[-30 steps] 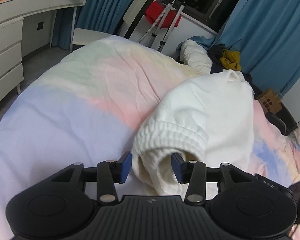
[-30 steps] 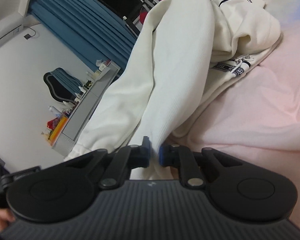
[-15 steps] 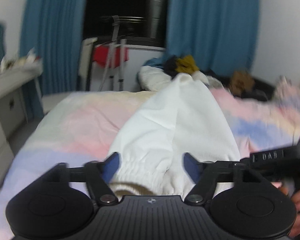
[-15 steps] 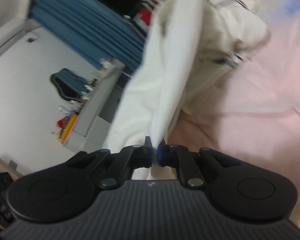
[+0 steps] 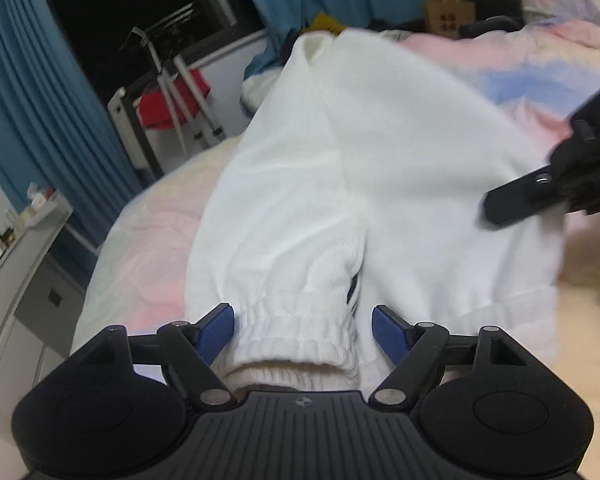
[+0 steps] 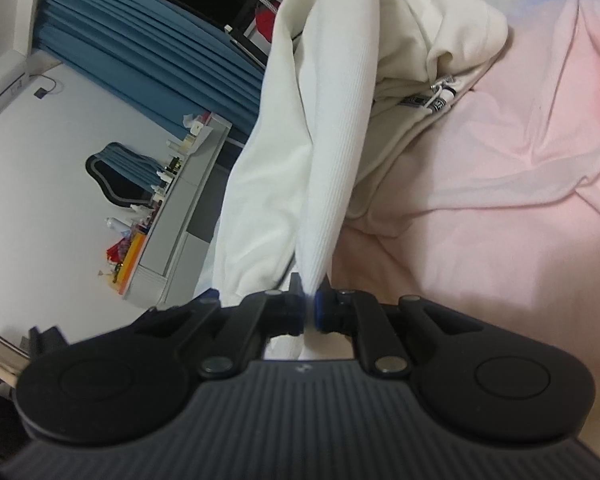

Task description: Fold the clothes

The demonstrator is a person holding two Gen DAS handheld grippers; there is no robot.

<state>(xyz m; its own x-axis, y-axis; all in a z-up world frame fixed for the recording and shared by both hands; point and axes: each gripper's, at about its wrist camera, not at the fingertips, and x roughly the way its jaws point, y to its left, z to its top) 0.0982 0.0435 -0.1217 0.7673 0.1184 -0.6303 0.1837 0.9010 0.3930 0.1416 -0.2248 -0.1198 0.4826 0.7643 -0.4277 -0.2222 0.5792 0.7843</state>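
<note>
A white sweatshirt lies bunched on the pastel bed cover. My left gripper is open, its blue pads on either side of the ribbed elastic cuff, which sits between them. My right gripper is shut on a fold of the white sweatshirt, which stretches taut away from it. The right gripper also shows at the right edge of the left wrist view. Dark-trimmed parts of the garment lie crumpled on the bed.
The pink bed cover spreads to the right. A white desk with small items stands at the left. Blue curtains, a drying rack with red cloth and a pile of clothes are beyond the bed.
My left gripper has opened wider and moved forward so the cuff now sits deep between its pads. The view has swung right. My right gripper stays shut on the fabric.
</note>
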